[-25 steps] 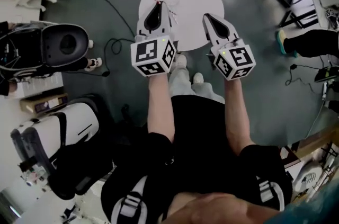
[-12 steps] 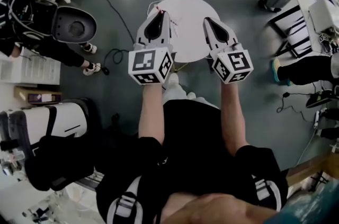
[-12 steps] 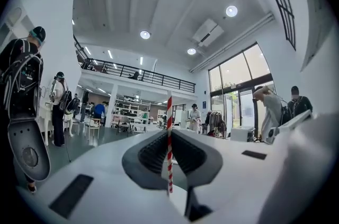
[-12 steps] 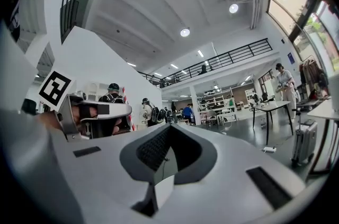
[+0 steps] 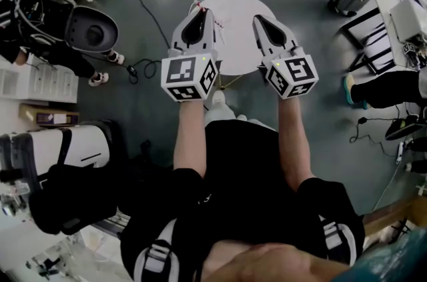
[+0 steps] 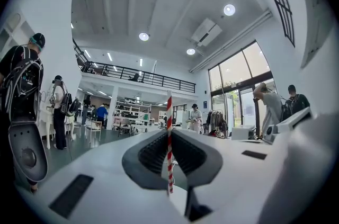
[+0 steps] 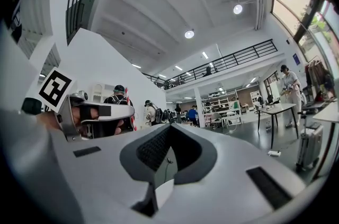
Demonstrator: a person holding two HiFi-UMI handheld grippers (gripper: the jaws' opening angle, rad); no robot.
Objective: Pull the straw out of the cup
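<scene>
Straw out of the cup and clamped in the left gripper (image 5: 200, 13); no cup is seen in any view.
The red-and-white straw (image 6: 169, 112) is pinched upright between closed jaws, above the round white table (image 5: 243, 11). The right gripper (image 5: 260, 24) is closed on nothing. The pull is judged done; next, the straw is probably to be set down.

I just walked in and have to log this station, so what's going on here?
A person holds a gripper in each hand over a round white table. The left gripper is shut on a red-and-white striped straw, which stands upright between its jaws. The right gripper, beside it, is shut on nothing. No cup shows in any view.
</scene>
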